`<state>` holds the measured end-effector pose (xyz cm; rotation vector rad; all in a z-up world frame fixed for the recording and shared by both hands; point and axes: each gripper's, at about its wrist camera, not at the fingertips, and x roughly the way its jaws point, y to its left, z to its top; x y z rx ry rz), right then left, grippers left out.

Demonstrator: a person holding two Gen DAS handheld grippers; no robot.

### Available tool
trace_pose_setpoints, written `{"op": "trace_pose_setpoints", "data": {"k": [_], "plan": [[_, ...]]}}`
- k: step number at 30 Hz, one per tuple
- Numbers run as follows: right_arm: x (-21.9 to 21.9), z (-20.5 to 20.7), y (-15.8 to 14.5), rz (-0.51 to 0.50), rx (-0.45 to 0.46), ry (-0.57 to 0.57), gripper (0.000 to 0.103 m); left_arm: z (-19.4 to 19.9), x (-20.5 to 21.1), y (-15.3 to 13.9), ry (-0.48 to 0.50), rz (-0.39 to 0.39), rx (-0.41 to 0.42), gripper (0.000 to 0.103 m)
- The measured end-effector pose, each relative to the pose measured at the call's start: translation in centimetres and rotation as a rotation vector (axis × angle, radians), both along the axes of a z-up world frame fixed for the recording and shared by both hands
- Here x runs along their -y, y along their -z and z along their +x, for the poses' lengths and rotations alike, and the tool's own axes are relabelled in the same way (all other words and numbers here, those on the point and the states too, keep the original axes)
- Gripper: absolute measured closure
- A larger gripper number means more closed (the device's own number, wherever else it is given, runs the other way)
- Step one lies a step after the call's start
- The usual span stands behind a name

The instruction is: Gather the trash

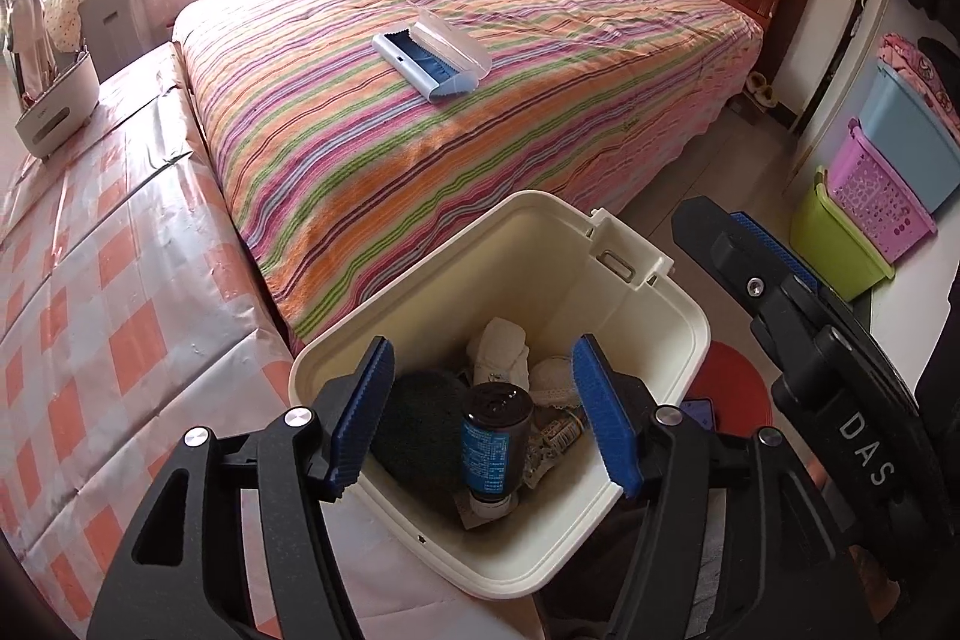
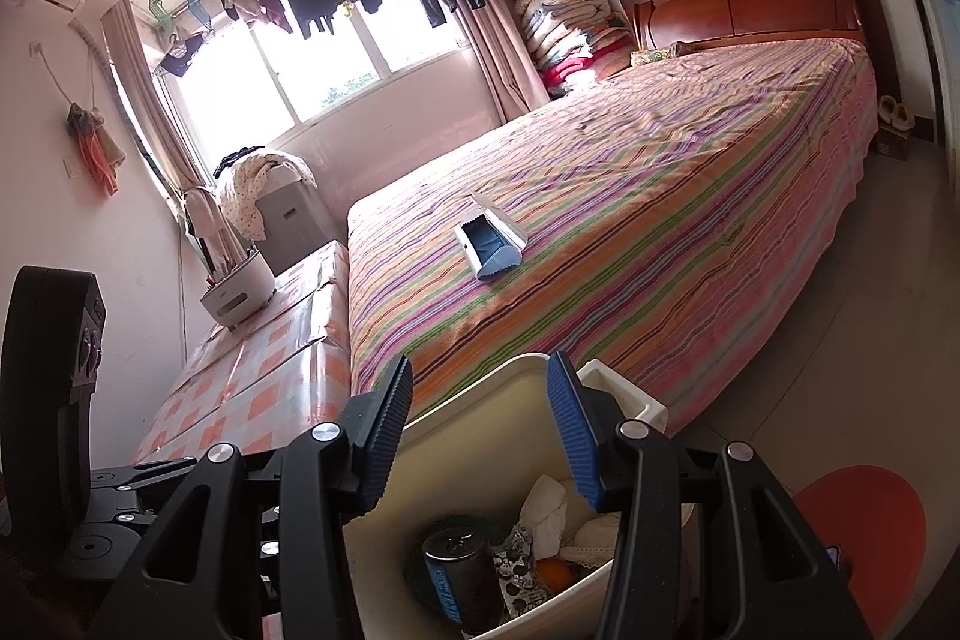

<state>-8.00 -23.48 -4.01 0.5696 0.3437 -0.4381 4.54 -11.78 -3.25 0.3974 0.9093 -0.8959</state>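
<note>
I find my left gripper (image 1: 483,415) poised over the cream plastic bin (image 1: 672,307), jaws apart and clear of the dark cylindrical bottle with a blue label (image 1: 493,445), which lies inside among a white crumpled tissue (image 1: 501,349) and a dark green pad (image 1: 414,424). My right gripper (image 2: 480,436) hangs at the bin's far rim, jaws apart, nothing between them. The pale blue open case (image 1: 429,61) sits on the striped bedspread (image 1: 540,130) (trash or not, I cannot tell). Risk: a careless withdrawal could catch the rim and tip the bin.
</note>
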Motion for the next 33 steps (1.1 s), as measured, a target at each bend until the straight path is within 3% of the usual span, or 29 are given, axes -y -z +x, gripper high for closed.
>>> {"op": "trace_pose_setpoints", "data": {"k": [3, 5, 9, 18, 25, 33], "plan": [[0.0, -0.1, -0.1, -0.007, 0.006, 0.01, 0.055, -0.1, -0.2, -0.3, -0.01, -0.002, 0.013, 0.031], [0.0, -0.4, -0.1, -0.01, 0.015, 0.027, 0.048, -0.1, -0.5, -0.5, -0.026, -0.001, 0.031, 0.031], [0.0, -0.7, -0.3, -0.017, 0.018, 0.043, 0.047, -0.1, -1.3, -0.9, -0.058, 0.015, 0.067, 0.029], [-2.2, -0.5, -0.6, -0.014, -0.038, -0.014, 0.039, -0.5, -6.3, -2.3, -0.23, 0.05, 0.175, 0.019], [-5.3, -0.7, -0.9, -0.037, -0.084, -0.067, 0.038, -2.0, -8.9, -3.4, -0.305, 0.09, 0.28, 0.019], [-7.0, -1.5, -1.3, -0.07, -0.107, -0.077, 0.037, -2.8, -11.3, -3.7, -0.346, 0.093, 0.291, 0.019]]}}
